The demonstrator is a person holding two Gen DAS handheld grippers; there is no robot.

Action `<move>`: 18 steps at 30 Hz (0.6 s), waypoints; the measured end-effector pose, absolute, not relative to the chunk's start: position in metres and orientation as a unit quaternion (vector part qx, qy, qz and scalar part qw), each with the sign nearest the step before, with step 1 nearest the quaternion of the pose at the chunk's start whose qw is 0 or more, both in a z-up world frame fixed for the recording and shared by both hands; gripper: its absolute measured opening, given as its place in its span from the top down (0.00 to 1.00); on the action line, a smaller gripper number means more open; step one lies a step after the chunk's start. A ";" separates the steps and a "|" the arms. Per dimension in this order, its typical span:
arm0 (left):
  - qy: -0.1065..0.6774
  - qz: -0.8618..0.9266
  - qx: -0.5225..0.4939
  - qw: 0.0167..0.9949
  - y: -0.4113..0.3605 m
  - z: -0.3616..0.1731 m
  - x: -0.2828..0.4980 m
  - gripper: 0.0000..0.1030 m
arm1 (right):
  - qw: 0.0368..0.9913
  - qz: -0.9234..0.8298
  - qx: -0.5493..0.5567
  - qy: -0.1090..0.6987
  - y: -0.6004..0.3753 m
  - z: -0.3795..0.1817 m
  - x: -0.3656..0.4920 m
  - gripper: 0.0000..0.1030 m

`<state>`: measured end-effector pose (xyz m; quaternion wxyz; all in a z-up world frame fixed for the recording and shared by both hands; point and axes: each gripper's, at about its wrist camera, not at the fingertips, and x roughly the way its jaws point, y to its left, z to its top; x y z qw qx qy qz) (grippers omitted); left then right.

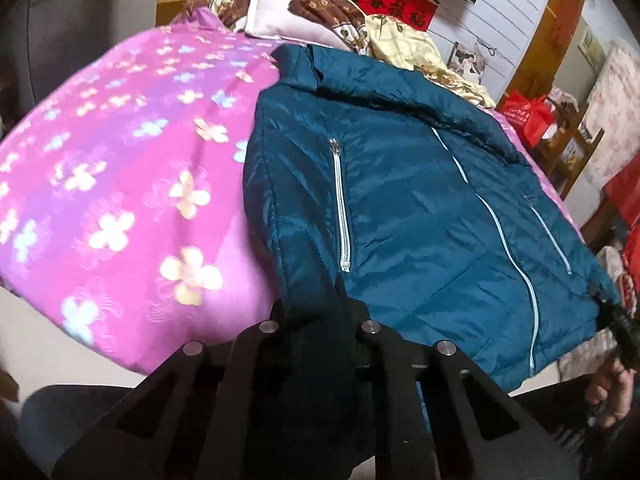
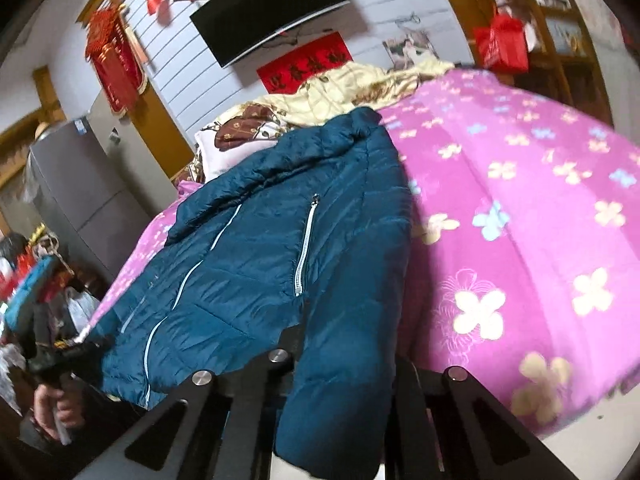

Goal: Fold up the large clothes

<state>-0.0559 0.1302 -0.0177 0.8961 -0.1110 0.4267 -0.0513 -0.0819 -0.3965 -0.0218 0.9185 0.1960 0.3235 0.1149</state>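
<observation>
A teal padded jacket (image 1: 420,200) with light zips lies front up on a bed with a pink flowered cover (image 1: 120,184), collar toward the pillows. My left gripper (image 1: 316,312) is shut on the jacket's hem at its near left corner. My right gripper (image 2: 344,344) is shut on the jacket (image 2: 260,260) at its near right side, where a fold of cloth hangs down between the fingers. The right gripper shows at the edge of the left wrist view (image 1: 616,320), and the left gripper at the edge of the right wrist view (image 2: 68,352).
Patterned pillows and a yellow quilt (image 1: 400,36) are piled at the head of the bed. A dark screen (image 2: 268,12) and a red banner (image 2: 304,64) hang on the wall. A grey fridge (image 2: 76,188) and red bags (image 1: 528,112) stand beside the bed.
</observation>
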 end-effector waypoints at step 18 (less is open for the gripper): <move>0.451 0.020 -0.063 0.890 0.125 -0.029 -0.061 0.67 | 0.915 0.101 0.168 0.352 -0.382 -0.029 -0.103 0.91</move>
